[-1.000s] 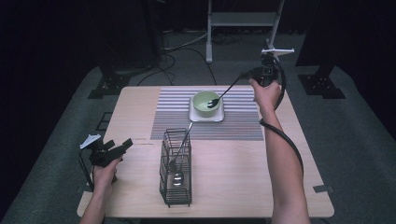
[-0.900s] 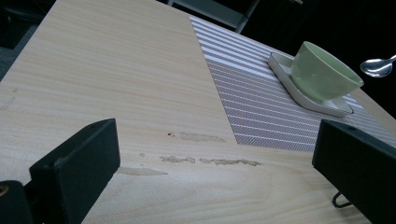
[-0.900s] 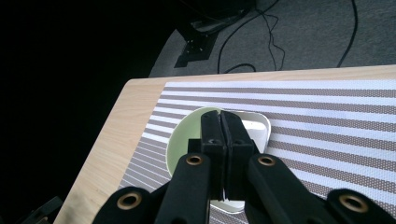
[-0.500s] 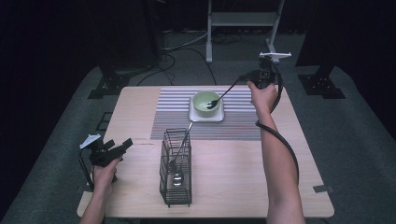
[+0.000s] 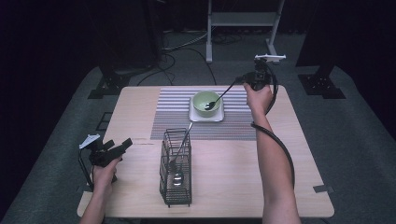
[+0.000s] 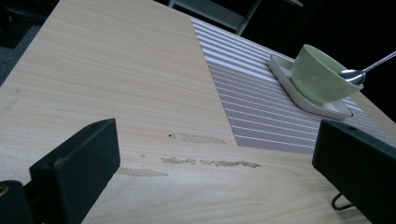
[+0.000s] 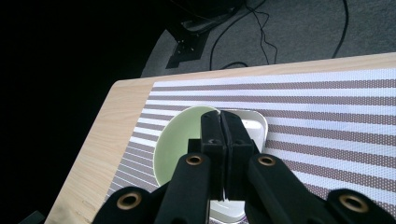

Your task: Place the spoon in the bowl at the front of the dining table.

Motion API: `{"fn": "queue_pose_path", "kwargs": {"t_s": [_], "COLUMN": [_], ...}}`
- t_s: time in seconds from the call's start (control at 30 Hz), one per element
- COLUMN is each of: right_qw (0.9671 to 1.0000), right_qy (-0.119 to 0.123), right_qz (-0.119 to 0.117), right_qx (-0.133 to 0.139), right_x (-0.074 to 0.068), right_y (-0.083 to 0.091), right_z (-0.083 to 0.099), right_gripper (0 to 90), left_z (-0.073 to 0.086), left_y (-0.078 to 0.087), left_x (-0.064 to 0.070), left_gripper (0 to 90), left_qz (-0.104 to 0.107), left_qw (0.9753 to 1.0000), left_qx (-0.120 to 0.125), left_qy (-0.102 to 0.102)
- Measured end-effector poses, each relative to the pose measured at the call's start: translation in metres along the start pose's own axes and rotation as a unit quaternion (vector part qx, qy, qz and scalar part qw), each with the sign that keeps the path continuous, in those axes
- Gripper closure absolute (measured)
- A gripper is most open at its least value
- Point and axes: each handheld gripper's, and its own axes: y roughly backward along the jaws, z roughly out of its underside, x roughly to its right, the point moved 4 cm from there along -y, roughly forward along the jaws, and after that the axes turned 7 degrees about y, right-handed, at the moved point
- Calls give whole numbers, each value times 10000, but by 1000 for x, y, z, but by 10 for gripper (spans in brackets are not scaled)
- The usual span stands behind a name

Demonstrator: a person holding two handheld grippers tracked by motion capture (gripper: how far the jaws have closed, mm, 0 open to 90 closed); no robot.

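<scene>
High view: R gripper (image 5: 248,82) at approx 1 o'clock of table (image 5: 140,107), clamped on handle end of spoon (image 5: 219,97); spoon head hovering over green bowl (image 5: 206,103), which sits on white dish (image 5: 215,116) atop striped mat (image 5: 173,116). L gripper (image 5: 122,145) idle at 8 o'clock, wire caddy (image 5: 176,172) w/ utensils just beside.

L gripper view: jaws spread wide, nothing btwn; spoon head (image 6: 353,75) at bowl's (image 6: 317,72) rim.

R gripper view: jaws pressed near shut, thin handle hidden btwn. Risk, prob: grip far out on handle, so head may swing, knock rim, tip bowl off dish; could also slip from jaws.
</scene>
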Motion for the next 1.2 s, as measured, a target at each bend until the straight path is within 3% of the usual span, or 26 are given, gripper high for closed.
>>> {"fn": "queue_pose_path", "kwargs": {"t_s": [0.43,0.93,1.2], "right_qw": [9999,9994,9984], "right_qy": [-132,-251,-328], "right_qz": [17,-122,-314], "right_qx": [-80,-211,-350], "right_x": [15,20,24], "right_y": [-11,-30,-33], "right_z": [12,25,35], "right_gripper": [886,878,775], "left_z": [0,0,1], "left_y": [-2,1,-1], "left_x": [-1,-5,-3], "left_gripper": [0,0,0], "left_qz": [-9,-40,-27], "left_qw": [10000,10000,10000], "left_qx": [-11,4,-27], "left_qy": [-26,9,-30]}}
